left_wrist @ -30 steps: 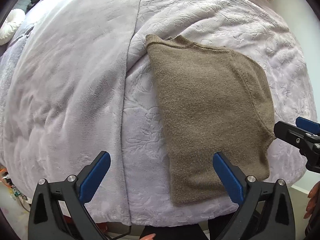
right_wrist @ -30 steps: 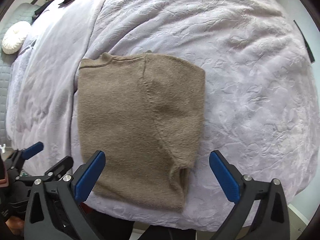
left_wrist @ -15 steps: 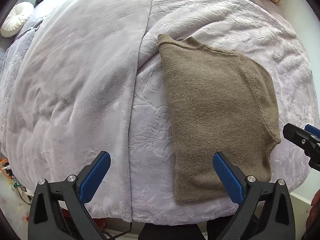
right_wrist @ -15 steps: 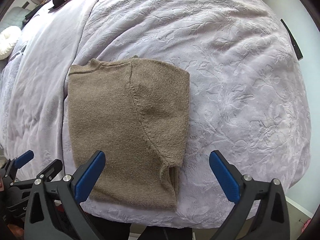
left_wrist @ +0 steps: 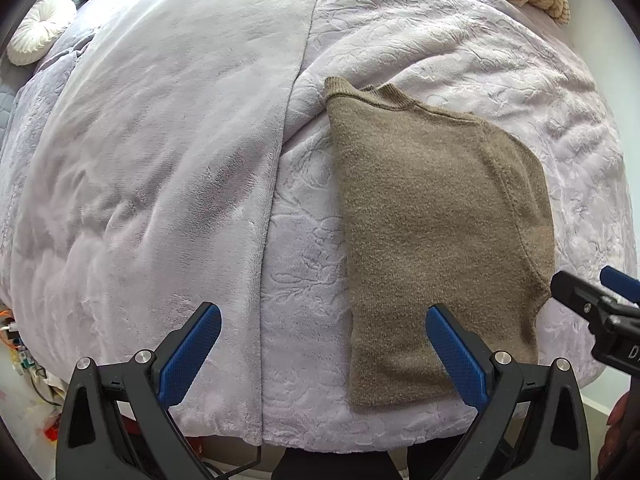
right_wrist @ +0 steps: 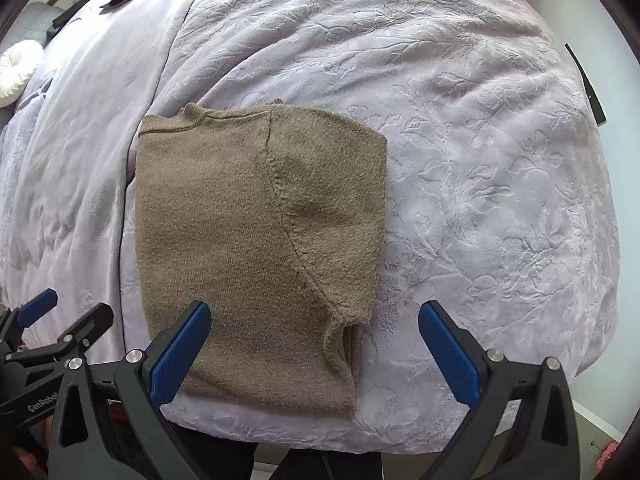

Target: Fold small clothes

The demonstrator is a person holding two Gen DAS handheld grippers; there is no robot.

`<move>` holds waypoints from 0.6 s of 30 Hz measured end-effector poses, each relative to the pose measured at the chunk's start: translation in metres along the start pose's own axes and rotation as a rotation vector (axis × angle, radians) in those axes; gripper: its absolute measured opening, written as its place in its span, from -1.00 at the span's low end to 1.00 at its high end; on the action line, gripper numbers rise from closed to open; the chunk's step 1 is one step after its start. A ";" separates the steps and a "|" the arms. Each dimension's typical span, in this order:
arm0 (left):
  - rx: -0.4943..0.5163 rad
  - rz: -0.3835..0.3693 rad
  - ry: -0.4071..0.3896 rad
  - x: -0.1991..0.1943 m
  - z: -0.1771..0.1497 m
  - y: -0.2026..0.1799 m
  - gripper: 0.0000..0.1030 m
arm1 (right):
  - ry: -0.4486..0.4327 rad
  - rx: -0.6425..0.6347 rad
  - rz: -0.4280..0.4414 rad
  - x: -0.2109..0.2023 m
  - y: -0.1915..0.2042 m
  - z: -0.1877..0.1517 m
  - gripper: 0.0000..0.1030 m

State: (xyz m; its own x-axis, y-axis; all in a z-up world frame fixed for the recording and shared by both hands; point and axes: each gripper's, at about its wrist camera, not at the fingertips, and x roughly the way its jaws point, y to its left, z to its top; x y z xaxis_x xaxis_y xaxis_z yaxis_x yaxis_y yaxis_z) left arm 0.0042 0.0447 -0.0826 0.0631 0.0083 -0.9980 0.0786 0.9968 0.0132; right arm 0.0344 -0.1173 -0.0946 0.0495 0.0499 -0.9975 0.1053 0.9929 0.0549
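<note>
A round white cushion sits far off on the left of the bed, next to a smooth, soft purple blanket that meets a bumpy quilt with leaf shapes pressed into it. The fuzzy brown sweater lies folded flat on the quilt near the bed's front edge, shaped like a tall block with a curved seam down it. The left gripper and the right gripper hang over that edge with their blue ribbed pads spread wide, holding nothing.
</note>
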 end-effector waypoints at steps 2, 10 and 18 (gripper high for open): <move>-0.004 0.000 -0.005 -0.002 0.000 0.000 0.99 | 0.000 -0.002 -0.004 0.001 0.000 -0.001 1.00; 0.016 0.012 -0.022 -0.007 0.001 -0.004 0.99 | -0.007 0.000 -0.013 0.001 0.000 -0.001 1.00; 0.031 0.024 -0.028 -0.009 0.002 -0.006 0.99 | 0.000 0.004 -0.011 0.003 0.002 -0.001 1.00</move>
State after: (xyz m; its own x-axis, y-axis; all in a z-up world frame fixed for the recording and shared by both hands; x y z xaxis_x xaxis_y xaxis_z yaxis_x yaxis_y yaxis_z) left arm 0.0052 0.0381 -0.0740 0.0930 0.0298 -0.9952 0.1077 0.9934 0.0398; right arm 0.0333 -0.1154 -0.0974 0.0487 0.0394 -0.9980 0.1102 0.9929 0.0445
